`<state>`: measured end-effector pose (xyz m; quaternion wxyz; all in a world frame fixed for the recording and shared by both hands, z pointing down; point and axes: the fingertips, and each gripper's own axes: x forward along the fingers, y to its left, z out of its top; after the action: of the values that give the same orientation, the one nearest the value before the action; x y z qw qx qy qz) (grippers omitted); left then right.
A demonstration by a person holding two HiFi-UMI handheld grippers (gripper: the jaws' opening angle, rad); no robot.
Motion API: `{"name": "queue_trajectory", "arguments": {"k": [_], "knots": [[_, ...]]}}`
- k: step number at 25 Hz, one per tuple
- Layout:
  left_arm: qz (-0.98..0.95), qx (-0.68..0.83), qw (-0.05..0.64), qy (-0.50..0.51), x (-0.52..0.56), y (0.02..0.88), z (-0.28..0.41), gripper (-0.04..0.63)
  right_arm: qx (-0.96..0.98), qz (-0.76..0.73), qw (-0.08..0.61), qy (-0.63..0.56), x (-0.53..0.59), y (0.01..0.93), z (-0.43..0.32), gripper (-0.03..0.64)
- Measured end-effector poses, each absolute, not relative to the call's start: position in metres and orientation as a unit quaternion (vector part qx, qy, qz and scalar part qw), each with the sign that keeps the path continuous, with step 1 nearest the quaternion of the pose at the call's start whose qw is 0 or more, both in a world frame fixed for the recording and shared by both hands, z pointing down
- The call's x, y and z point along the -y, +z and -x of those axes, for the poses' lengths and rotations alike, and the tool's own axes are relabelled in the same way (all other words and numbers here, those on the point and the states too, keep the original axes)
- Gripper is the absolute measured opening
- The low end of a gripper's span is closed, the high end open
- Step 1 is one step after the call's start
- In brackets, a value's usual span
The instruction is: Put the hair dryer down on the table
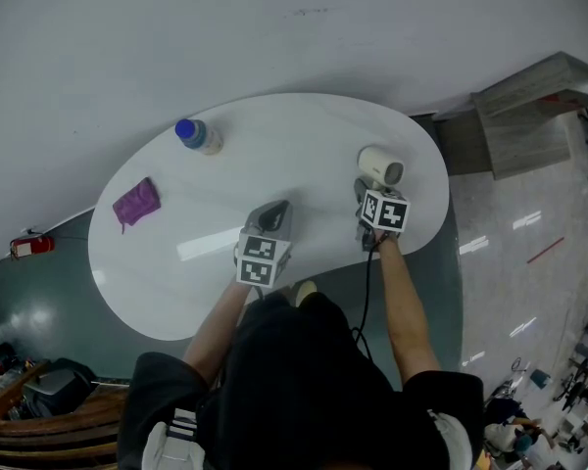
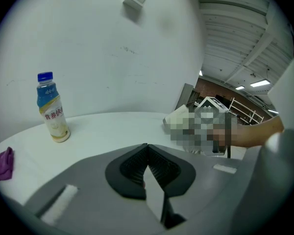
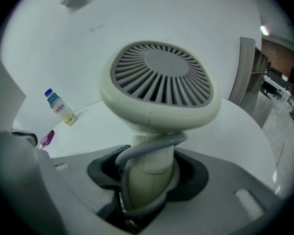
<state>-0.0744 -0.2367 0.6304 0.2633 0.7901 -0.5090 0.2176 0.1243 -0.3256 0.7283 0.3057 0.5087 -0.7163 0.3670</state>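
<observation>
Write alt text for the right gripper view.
A cream hair dryer fills the view, its handle held in the right gripper, grey grille facing the camera. Behind it on the white table are a small bottle and a purple cloth.
</observation>
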Motion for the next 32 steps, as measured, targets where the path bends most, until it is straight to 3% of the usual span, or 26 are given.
{"name": "queue_trajectory", "arguments": {"k": [32], "knots": [[-0.787, 0.509, 0.271, 0.218, 0.228, 0.630, 0.066, 0.006, 0.701, -0.505, 0.353, 0.361, 0.329, 0.736, -0.113, 0.232]]}}
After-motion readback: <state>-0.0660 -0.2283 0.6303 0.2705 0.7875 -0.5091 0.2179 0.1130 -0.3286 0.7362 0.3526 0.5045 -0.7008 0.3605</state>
